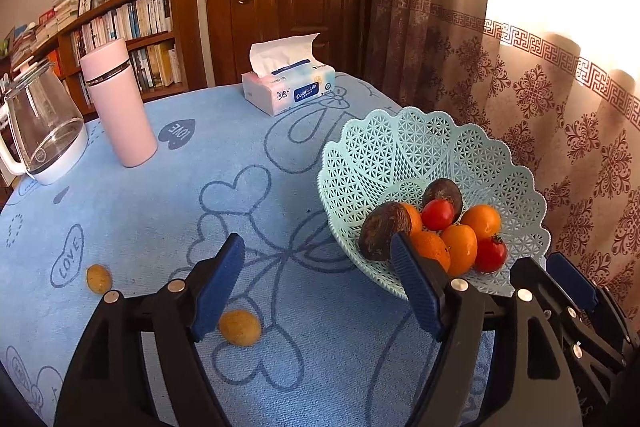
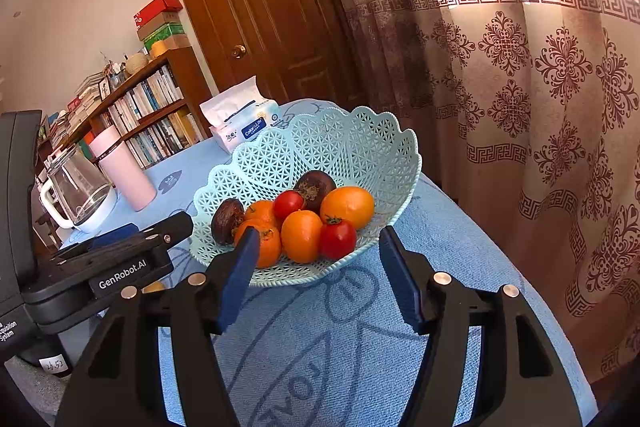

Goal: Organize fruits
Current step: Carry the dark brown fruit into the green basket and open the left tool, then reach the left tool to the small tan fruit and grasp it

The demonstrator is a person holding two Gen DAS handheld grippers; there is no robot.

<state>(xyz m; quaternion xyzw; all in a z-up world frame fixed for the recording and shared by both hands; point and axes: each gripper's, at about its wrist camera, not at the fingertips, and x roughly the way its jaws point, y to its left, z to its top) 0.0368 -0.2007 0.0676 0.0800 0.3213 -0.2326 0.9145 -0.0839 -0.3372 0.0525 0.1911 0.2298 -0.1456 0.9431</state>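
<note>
Resting on the desk (image 1: 160, 211): basket (image 1: 400, 147) loaded with fruit.
Desk carries a blue printed cloth; the pale green lattice basket sits near its curtain-side edge, holding oranges (image 2: 347, 206), dark round fruits (image 2: 314, 187) and red tomatoes (image 2: 338, 238). Left tool (image 1: 318, 283) and right tool (image 2: 316, 281): jaws spread wide, gripping nothing. Two small yellow fruits (image 1: 240, 327) lie loose on the cloth near the left tool.
</note>
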